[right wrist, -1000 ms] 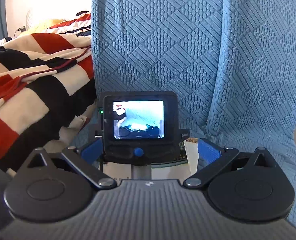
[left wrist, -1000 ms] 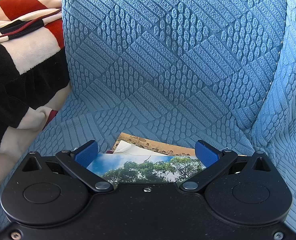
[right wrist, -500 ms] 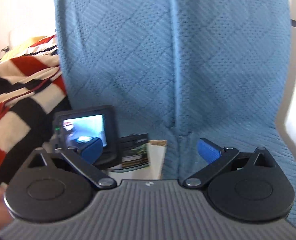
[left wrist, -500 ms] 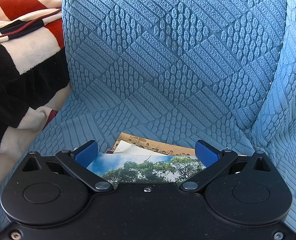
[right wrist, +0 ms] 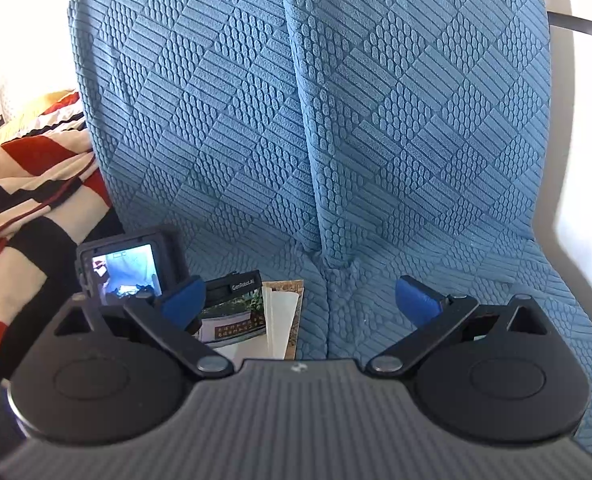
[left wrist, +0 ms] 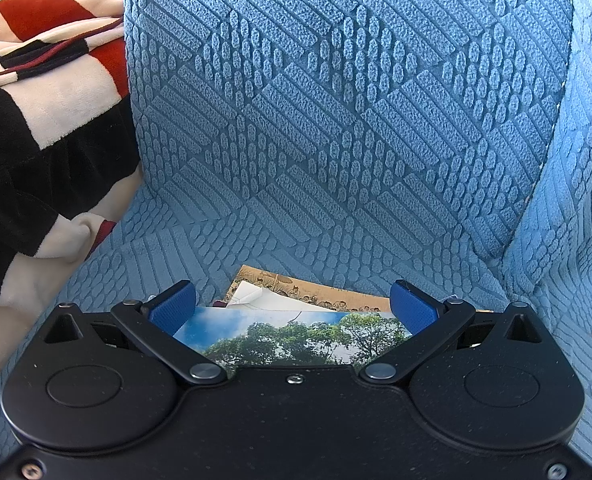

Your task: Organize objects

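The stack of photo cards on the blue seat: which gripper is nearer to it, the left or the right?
Left. The left gripper is open directly over the stack of photo cards. The right gripper is also open, with the stack of photo cards off towards its left finger; most of its opening faces bare seat cover.

Blue-covered seat [left wrist: 336, 216] holds a pile of cards [left wrist: 296, 332].

Your left tool [left wrist: 291, 312] sits wide apart over a tree photo [left wrist: 291, 338]. Beyond it, a white paper [left wrist: 263, 300] and tan illustrated card [left wrist: 336, 294] lie on the blue seat cover [left wrist: 336, 120]; striped blanket [left wrist: 43, 120] at left.
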The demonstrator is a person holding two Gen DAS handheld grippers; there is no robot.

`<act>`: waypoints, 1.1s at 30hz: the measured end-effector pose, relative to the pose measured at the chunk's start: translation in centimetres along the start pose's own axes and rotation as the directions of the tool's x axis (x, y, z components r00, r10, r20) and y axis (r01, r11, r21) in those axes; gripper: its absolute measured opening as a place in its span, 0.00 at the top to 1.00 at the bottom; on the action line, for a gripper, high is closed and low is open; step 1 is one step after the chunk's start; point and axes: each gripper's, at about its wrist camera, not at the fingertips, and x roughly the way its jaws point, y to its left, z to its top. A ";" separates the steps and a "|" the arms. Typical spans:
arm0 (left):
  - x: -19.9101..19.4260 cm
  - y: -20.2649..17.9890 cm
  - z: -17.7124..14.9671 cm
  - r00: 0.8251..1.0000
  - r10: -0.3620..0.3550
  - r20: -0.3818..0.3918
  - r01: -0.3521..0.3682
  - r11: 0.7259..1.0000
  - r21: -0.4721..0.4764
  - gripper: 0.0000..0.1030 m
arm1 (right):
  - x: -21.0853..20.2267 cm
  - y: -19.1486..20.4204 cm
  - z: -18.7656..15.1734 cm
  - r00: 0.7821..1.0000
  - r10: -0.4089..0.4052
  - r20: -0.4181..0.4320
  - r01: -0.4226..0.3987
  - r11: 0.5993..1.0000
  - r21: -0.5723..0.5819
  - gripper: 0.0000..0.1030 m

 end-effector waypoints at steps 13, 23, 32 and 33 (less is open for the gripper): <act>-0.7 1.0 0.3 0.997 -0.070 -0.044 0.073 0.996 0.048 0.00 | 1.5 -0.1 -0.8 0.998 -0.046 -0.034 0.045 0.999 -0.028 0.00; -10.2 5.1 4.8 0.999 -0.032 0.029 0.032 0.999 -0.007 0.00 | 3.1 -1.7 -0.5 0.991 -0.132 -0.037 0.132 0.991 0.001 0.00; -24.9 8.6 8.8 0.991 -0.109 0.082 0.112 0.993 -0.037 0.00 | 5.2 -1.2 -1.1 0.988 -0.118 -0.098 0.121 0.993 0.018 0.00; -26.2 8.5 8.7 0.990 -0.113 0.084 0.116 0.993 -0.028 0.00 | 5.4 -1.0 -1.2 0.989 -0.115 -0.098 0.117 0.993 0.014 0.00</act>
